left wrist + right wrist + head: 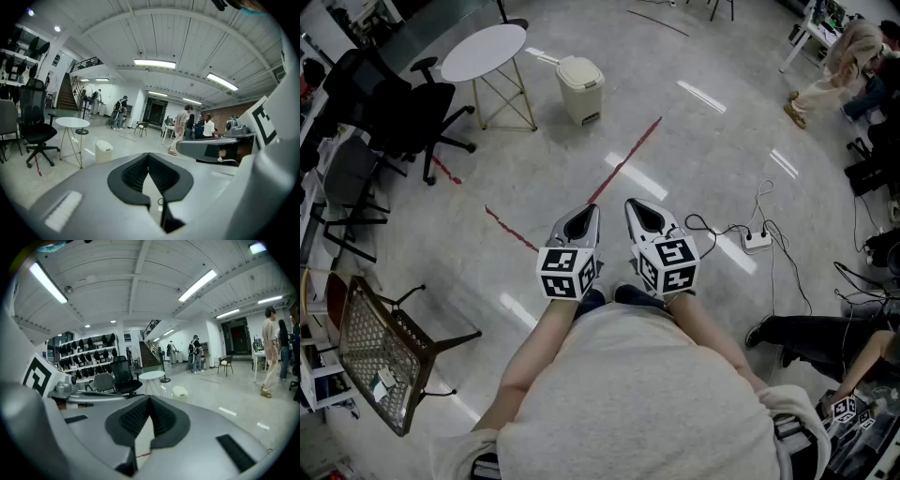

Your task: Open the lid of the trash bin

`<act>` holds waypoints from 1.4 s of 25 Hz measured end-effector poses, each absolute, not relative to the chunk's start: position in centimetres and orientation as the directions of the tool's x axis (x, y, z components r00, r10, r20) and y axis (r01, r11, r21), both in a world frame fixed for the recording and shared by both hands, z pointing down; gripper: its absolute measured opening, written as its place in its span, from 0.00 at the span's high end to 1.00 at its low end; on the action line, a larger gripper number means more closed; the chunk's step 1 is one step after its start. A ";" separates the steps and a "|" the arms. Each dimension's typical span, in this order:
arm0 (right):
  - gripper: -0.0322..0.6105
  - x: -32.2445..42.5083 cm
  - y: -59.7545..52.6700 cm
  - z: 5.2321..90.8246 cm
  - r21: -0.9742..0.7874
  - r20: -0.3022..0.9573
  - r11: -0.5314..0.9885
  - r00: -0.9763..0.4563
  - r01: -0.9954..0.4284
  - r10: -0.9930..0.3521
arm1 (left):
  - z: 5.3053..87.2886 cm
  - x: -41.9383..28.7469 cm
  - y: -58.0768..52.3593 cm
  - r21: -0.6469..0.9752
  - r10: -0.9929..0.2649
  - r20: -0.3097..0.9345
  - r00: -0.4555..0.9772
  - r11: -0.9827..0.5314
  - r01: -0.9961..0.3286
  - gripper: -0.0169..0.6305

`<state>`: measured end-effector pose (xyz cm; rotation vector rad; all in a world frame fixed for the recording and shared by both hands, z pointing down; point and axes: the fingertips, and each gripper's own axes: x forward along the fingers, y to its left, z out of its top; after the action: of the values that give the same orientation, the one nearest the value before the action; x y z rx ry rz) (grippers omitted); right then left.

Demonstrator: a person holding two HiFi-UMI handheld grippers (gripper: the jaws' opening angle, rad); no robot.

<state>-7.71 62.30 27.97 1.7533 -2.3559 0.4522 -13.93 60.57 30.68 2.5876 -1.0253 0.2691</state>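
Observation:
The trash bin (581,88) is a small cream bin with its lid down, standing on the floor far ahead beside a round table. It also shows small and distant in the left gripper view (103,151) and the right gripper view (179,392). My left gripper (587,213) and right gripper (635,208) are held side by side close to my body, well short of the bin. In each gripper view the jaws meet at their tips with nothing between them: left gripper (148,157), right gripper (150,401).
A white round table (485,51) stands left of the bin, with a black office chair (403,103) beyond it. A wire mesh chair (380,352) lies tipped at lower left. A red tape line (623,159) crosses the floor. A power strip (757,240) with cables and seated people are on the right.

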 end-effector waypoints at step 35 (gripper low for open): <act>0.94 2.2 58.5 31.3 -0.256 0.336 0.177 -0.259 -0.950 -0.906 | 34.0 -6.9 54.6 0.237 -0.614 0.358 0.703 -0.669 -0.705 0.96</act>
<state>2.16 58.49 31.30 1.8429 -2.3258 0.6370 -6.87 54.55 33.97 2.5555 -1.0290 0.3519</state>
